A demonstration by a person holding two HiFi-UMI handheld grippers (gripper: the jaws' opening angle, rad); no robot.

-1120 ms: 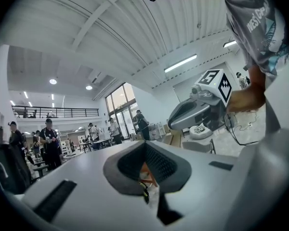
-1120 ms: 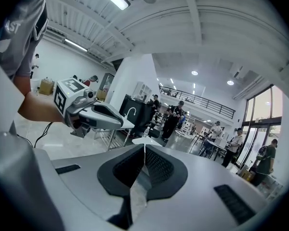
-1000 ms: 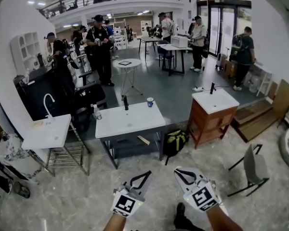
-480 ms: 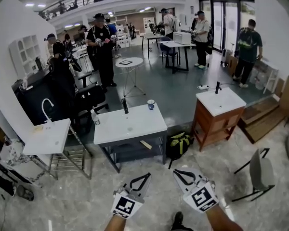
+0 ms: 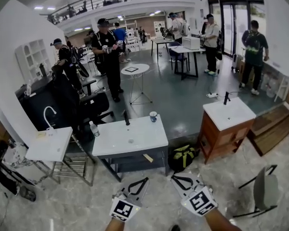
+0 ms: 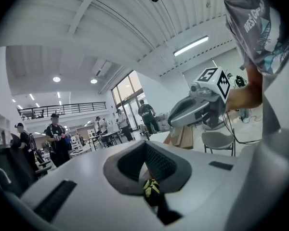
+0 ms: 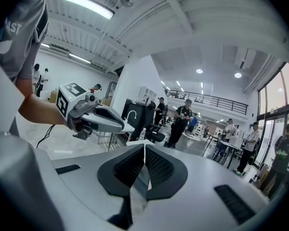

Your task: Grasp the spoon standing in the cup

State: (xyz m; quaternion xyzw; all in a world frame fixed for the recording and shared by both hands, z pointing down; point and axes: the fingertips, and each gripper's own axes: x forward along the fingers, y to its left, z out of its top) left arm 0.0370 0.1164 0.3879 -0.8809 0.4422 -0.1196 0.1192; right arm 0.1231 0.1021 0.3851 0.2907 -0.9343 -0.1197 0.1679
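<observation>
A small blue-and-white cup (image 5: 153, 116) stands at the back right corner of a white washbasin table (image 5: 144, 139), far ahead of me. It is too small in the head view to make out a spoon in it. My left gripper (image 5: 146, 179) and right gripper (image 5: 172, 177) hang side by side low in the head view, over the floor and well short of the table. Both are shut with nothing between the jaws. In the left gripper view the left gripper (image 6: 145, 144) points into the hall; the right gripper (image 7: 144, 146) does too.
A black tap (image 5: 126, 117) and a water bottle (image 5: 92, 128) stand on the table. A green backpack (image 5: 183, 155) lies beside it. A white basin stand (image 5: 48, 146) is at left, a wooden vanity (image 5: 216, 138) and a chair (image 5: 265, 186) at right. Several people stand behind.
The washbasin table and cup sit slightly nearer and further right in the head view. Both grippers have sunk a little in the frame and stay shut.
</observation>
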